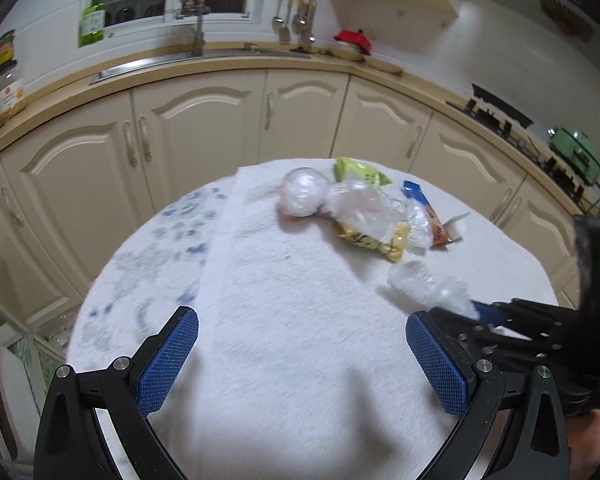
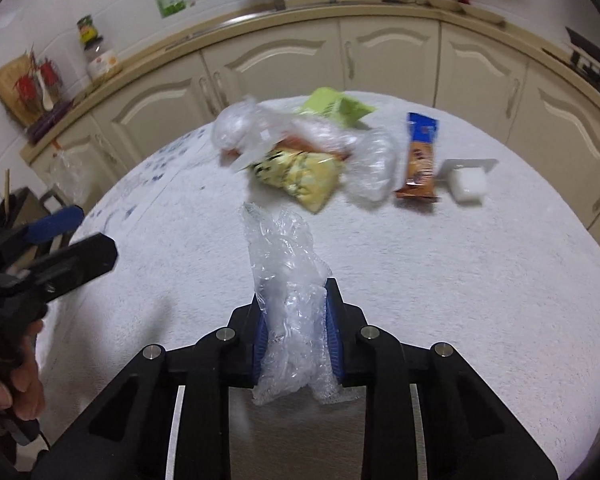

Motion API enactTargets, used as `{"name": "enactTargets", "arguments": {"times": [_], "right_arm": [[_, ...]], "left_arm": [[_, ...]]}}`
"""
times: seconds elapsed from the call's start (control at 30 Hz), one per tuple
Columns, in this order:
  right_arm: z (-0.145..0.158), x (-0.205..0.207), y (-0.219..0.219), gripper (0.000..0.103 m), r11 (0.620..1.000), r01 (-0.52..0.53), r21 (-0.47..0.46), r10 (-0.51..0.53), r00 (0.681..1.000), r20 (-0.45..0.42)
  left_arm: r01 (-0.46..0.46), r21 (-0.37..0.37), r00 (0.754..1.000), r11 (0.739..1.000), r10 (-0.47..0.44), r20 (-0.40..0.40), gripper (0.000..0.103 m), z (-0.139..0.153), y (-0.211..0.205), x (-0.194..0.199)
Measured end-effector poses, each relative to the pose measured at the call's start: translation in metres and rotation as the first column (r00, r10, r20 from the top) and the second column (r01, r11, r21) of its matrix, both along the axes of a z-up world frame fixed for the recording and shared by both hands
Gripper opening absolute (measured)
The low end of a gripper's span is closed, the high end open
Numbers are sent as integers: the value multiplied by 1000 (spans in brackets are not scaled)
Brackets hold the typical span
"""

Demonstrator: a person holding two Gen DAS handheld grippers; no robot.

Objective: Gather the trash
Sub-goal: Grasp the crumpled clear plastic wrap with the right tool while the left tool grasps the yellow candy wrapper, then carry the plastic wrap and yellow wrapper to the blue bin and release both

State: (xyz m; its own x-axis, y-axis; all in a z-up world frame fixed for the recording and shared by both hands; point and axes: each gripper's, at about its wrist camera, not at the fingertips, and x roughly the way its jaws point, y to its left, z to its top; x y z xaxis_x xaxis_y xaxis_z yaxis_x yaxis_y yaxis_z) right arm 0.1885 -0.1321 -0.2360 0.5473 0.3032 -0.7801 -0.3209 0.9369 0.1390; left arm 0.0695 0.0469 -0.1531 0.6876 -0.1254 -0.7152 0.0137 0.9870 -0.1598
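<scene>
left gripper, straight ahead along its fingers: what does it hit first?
Probably bare white towel-covered table: the open left gripper points down at it. The trash pile, starting with the yellow crinkled snack wrapper, lies further on; depth is uncertain.

Both wrist views – downward, sharing table [image 1: 300, 320]

A sink faucet [image 1: 197, 36] rises from the beige countertop [image 1: 236, 63] above cream cabinet doors [image 1: 204, 128]. Left of the faucet stand a green bottle [image 1: 91, 24] and, farther left, a jar [image 1: 7, 80]. To its right hang utensils [image 1: 296, 16], then a red pot [image 1: 354, 40]; far right, a green appliance [image 1: 576, 152].
</scene>
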Motion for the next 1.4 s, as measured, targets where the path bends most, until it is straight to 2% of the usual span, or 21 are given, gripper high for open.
{"name": "enactTargets", "arguments": {"times": [0.27,0.53,0.63,0.73,0.8,0.93,1.03,1.2,1.4], "right_arm": [[15,6,-58,25,990,134,38,-135,991,19],[19,7,-81,25,982,178,66,-181,983,29],[19,5,-86,25,979,190,75,-193,981,29],[20,0,-91,25,976,203,83,-206,978,30],[21,-3,-95,25,974,210,89,-213,977,31],[26,-14,-100,25,968,232,98,-236,971,34],[31,-26,-105,25,962,251,105,-256,966,37],[39,-57,-118,25,948,292,126,-300,953,48],[57,-95,-128,25,936,321,144,-335,938,87]], "left_arm": [[74,15,997,997,-74,-36,102,-27,-49,82],[85,84,994,993,-78,-81,102,-60,-88,169],[99,62,992,993,-94,-90,91,-67,-96,187],[120,64,989,991,-114,-90,68,-71,-99,200],[132,52,988,990,-127,-88,64,-73,-97,199],[136,-7,987,991,-136,-84,63,-75,-84,194],[142,-19,987,990,-143,-74,63,-75,-80,181],[168,-17,984,986,-168,-50,63,-67,-81,151],[218,-35,976,975,-218,15,63,-46,-90,97]]}}
